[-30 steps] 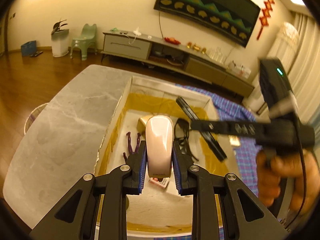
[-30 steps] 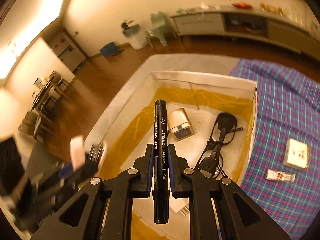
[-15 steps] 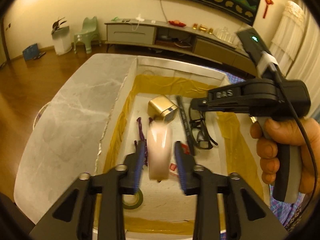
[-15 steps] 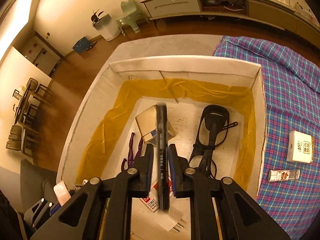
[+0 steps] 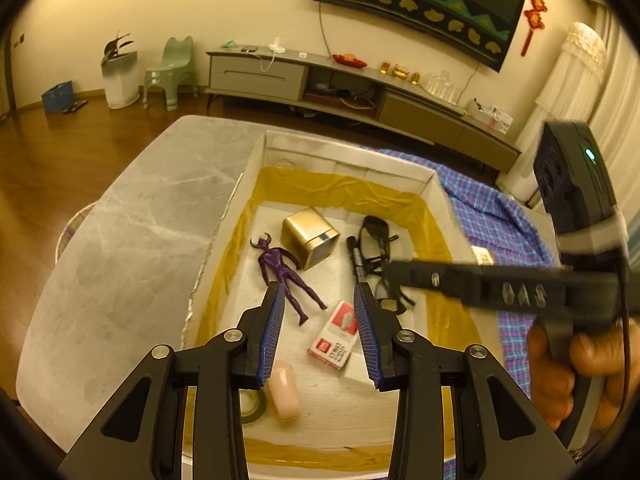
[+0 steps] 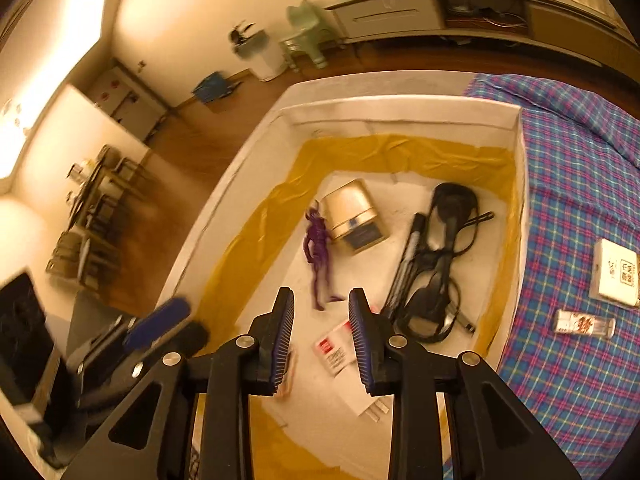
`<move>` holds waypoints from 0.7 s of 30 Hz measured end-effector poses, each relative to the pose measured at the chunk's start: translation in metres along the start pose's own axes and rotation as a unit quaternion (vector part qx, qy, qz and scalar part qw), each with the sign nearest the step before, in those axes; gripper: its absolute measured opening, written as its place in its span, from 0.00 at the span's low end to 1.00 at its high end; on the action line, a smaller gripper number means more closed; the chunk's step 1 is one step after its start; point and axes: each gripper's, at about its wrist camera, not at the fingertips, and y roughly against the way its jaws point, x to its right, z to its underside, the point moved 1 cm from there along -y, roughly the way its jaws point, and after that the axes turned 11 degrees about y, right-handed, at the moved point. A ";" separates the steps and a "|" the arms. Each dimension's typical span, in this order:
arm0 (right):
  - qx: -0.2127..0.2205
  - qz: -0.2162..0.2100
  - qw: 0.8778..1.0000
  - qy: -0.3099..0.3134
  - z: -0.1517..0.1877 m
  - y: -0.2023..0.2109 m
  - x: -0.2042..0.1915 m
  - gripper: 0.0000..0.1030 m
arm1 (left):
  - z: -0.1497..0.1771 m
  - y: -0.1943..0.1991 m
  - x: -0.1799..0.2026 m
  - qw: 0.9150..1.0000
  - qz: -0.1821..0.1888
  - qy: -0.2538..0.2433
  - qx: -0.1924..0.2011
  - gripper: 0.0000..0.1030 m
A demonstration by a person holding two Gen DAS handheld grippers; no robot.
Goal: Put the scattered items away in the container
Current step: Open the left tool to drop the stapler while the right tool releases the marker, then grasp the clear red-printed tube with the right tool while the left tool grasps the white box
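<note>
The white container (image 5: 344,160) lined with yellow tape holds a purple figurine (image 5: 286,272), a gold box (image 5: 310,238), a black marker (image 6: 408,264) beside black glasses (image 6: 444,248), a red-and-white pack (image 5: 338,334) and a pale pink oblong object (image 5: 284,392). My left gripper (image 5: 318,296) hangs open over the container with nothing between its pads; the pink object lies below it on the floor of the container. My right gripper (image 6: 321,300) is also over the container, its jaws opening and empty, the marker lying to its right.
On the blue plaid cloth (image 6: 580,184) right of the container lie a white box (image 6: 616,276) and a small bottle (image 6: 584,322). A green tape roll (image 5: 252,404) sits in the container's near corner. The grey marble table (image 5: 132,232) extends left. A hand (image 5: 560,364) holds the right gripper.
The left gripper opened and the pink object dropped into the container. The right gripper released the marker, which now lies beside the glasses, and it sank slightly.
</note>
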 end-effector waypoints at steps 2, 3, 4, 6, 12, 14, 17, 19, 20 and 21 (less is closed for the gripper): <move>0.010 -0.014 1.000 0.021 0.008 0.010 -0.008 0.31 | -0.001 0.005 0.002 1.000 0.011 0.003 0.008 0.37; 0.017 -0.018 0.999 0.028 0.012 0.015 -0.010 0.31 | -0.002 0.007 0.004 1.000 0.016 0.004 0.012 0.37; 0.024 -0.023 0.999 0.037 0.015 0.021 -0.012 0.31 | -0.002 0.009 0.006 1.000 0.020 0.005 0.016 0.37; 0.040 -0.028 0.997 0.051 0.024 0.036 -0.013 0.31 | -0.003 0.013 0.011 0.999 0.029 0.004 0.023 0.37; 0.104 -0.037 0.991 0.075 0.046 0.092 -0.001 0.31 | 0.000 0.027 0.043 0.996 0.079 -0.018 0.045 0.37; 0.127 -0.029 0.988 0.078 0.054 0.114 0.009 0.31 | 0.002 0.030 0.059 0.994 0.097 -0.031 0.045 0.37; 0.150 -0.002 0.986 0.073 0.065 0.142 0.035 0.32 | 0.008 0.031 0.086 0.991 0.116 -0.055 0.043 0.38; 0.155 0.024 0.986 0.062 0.071 0.154 0.056 0.33 | 0.013 0.030 0.104 0.988 0.128 -0.070 0.041 0.39; 0.155 0.038 0.985 0.058 0.075 0.158 0.067 0.35 | 0.016 0.029 0.114 0.987 0.135 -0.079 0.037 0.40; 0.153 0.053 0.985 0.054 0.078 0.160 0.077 0.36 | 0.020 0.028 0.124 0.985 0.144 -0.087 0.033 0.41</move>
